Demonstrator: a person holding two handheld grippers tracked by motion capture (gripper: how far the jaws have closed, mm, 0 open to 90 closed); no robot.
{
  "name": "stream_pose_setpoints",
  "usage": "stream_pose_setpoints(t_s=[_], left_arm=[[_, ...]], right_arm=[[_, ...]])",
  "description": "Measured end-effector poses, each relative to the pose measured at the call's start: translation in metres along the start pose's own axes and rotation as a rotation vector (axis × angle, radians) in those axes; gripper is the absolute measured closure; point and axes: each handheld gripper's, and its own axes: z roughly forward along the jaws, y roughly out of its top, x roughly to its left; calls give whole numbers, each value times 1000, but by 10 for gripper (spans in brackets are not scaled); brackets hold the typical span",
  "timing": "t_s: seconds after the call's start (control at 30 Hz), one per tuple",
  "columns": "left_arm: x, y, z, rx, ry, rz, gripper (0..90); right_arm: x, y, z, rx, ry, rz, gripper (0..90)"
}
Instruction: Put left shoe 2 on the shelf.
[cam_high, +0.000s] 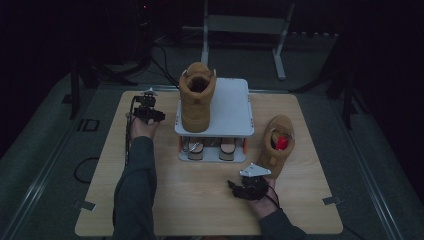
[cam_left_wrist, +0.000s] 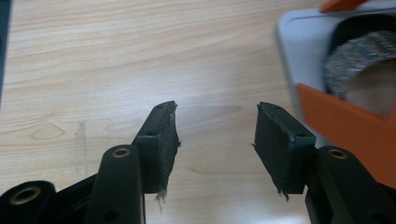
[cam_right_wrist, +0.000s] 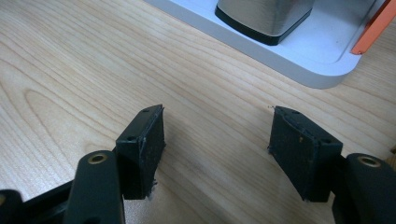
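Observation:
A white two-shelf rack (cam_high: 235, 107) with orange posts stands mid-table. One tan boot (cam_high: 197, 95) stands upright on its top shelf, at the left. A second tan boot (cam_high: 276, 145), with something red inside, rests on the table right of the rack. My left gripper (cam_high: 148, 102) is left of the rack, low over the wood. In the left gripper view it (cam_left_wrist: 215, 140) is open with bare table between the pads, and the rack's corner (cam_left_wrist: 303, 56) is at the right. My right gripper (cam_high: 240, 185) sits in front of the rack, open (cam_right_wrist: 217, 140) over bare wood.
The lower shelf holds a pair of shoes (cam_high: 210, 148); a grey knit one (cam_left_wrist: 359, 60) shows behind an orange post (cam_left_wrist: 345, 126). The rack's base (cam_right_wrist: 303, 60) lies just beyond my right gripper. The wooden table (cam_high: 200, 200) has free room at the front and left.

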Motion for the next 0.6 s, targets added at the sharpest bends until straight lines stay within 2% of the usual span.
stream_pose_setpoints(t_s=[0.07, 0.2, 0.23, 0.33, 0.4, 0.5, 0.53, 0.6], left_arm=[[0, -12, 10, -21, -4, 0, 459], [0, -21, 20, -14, -6, -5, 439], [-2, -30, 28, -19, -6, 3, 439], [-4, -39, 38, -3, -1, 10, 399], [-5, -45, 41, -18, 6, 14, 389], [-3, -52, 45, -54, 38, -20, 345], [-1, -55, 47, -60, 29, -33, 343], [3, -60, 52, -42, 22, -61, 291]], right_arm=[[0, 0, 0, 0, 0, 0, 353], [0, 0, 0, 0, 1, 1, 353], [0, 0, 0, 0, 0, 0, 353], [0, 0, 0, 0, 0, 0, 353], [0, 0, 0, 0, 0, 1, 352], [0, 0, 0, 0, 1, 1, 353], [0, 0, 0, 0, 0, 1, 353], [0, 0, 0, 1, 0, 0, 353]])
